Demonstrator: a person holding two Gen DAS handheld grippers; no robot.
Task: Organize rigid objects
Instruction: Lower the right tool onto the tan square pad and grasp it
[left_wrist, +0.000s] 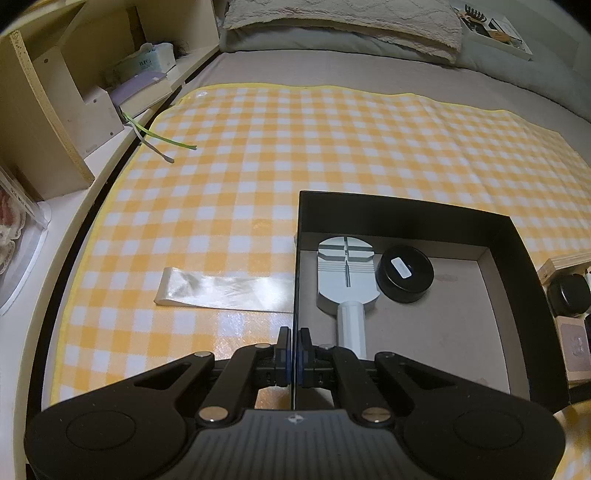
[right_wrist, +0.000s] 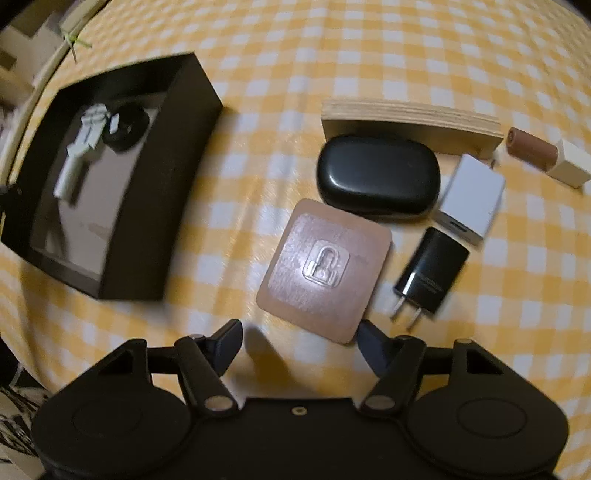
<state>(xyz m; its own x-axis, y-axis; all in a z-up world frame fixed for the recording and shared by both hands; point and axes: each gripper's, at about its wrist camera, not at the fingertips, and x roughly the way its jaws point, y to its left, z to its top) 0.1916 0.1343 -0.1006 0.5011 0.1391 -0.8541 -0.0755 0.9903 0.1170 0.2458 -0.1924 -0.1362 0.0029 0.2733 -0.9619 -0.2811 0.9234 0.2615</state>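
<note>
Box steadied at its wall while loose items wait to be sorted in

The black box (left_wrist: 517, 251), at lower right of the left wrist view, is pinched at its near wall by the fully closed left gripper (left_wrist: 294, 343), apparently to keep it from sliding; a grey tool (left_wrist: 347, 273) and a round black tin (left_wrist: 404, 275) already lie inside. In the right wrist view, the right gripper (right_wrist: 297, 338) is held well open and empty over a tan square card (right_wrist: 325, 269), likely the next pick, with a black oval case (right_wrist: 378, 177) and a black plug adapter (right_wrist: 430, 273) just beside it.
</note>
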